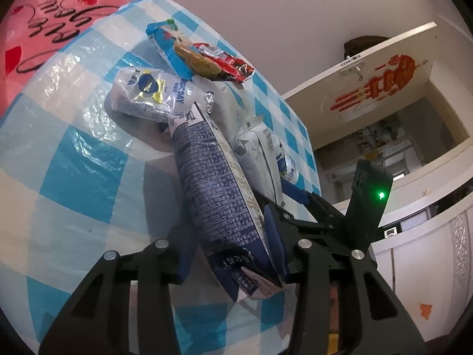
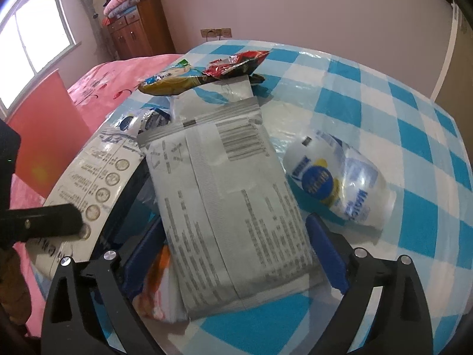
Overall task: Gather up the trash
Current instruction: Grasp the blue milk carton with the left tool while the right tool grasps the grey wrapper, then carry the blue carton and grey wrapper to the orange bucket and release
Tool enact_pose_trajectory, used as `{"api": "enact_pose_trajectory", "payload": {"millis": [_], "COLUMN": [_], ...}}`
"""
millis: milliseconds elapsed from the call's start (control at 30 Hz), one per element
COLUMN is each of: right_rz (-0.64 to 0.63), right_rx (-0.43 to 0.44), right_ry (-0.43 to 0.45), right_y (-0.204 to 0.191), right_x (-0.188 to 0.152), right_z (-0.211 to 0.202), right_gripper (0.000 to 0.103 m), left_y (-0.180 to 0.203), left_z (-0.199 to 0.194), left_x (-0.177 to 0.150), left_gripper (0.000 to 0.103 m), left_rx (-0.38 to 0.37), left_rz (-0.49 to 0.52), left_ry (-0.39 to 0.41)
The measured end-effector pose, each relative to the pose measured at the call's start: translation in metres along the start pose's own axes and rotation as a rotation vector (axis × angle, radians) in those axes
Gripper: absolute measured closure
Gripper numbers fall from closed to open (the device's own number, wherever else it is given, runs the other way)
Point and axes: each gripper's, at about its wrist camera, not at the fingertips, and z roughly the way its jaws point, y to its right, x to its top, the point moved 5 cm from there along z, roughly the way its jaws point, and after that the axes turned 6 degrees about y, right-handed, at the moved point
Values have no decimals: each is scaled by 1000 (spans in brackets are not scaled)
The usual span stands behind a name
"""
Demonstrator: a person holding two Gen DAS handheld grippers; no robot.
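left wrist view: close above the table (image 1: 74, 177), tilted, facing a doorway (image 1: 399, 136).
right wrist view: close, facing a far window (image 2: 29, 41).
shared: the checked table (image 2: 384, 118) and its wrappers.

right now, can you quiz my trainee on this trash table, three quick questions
1. True or false: the red wrapper lies at the far end of the checked tablecloth, beyond the grey printed packet.
2. What lies between the fingers of the right tongs? A) grey printed packet B) white pouch with a blue badge C) red wrapper
3. Which tongs have the dark blue carton between their fingers?

Key: 1 true; 2 A; 3 the left tongs.
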Motion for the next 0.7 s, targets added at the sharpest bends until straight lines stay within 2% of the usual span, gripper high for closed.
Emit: {"api": "enact_pose_trajectory", "payload": {"millis": [200, 433, 700], "right_rz": [9, 41, 66], "right_rx": [-15, -32, -48], "right_ry": [23, 89, 145], "right_y": [2, 4, 2], "right_x": [-2, 4, 15], "right_z": [-8, -34, -67], "right_gripper": [20, 22, 22], "left_y": [5, 16, 20], "left_z": [-7, -15, -21], "left_x": [0, 3, 3], "left_gripper": [61, 67, 68], "left_rx": [9, -21, -39], "left_rz": [43, 85, 87], "left_ry": [24, 43, 61]}}
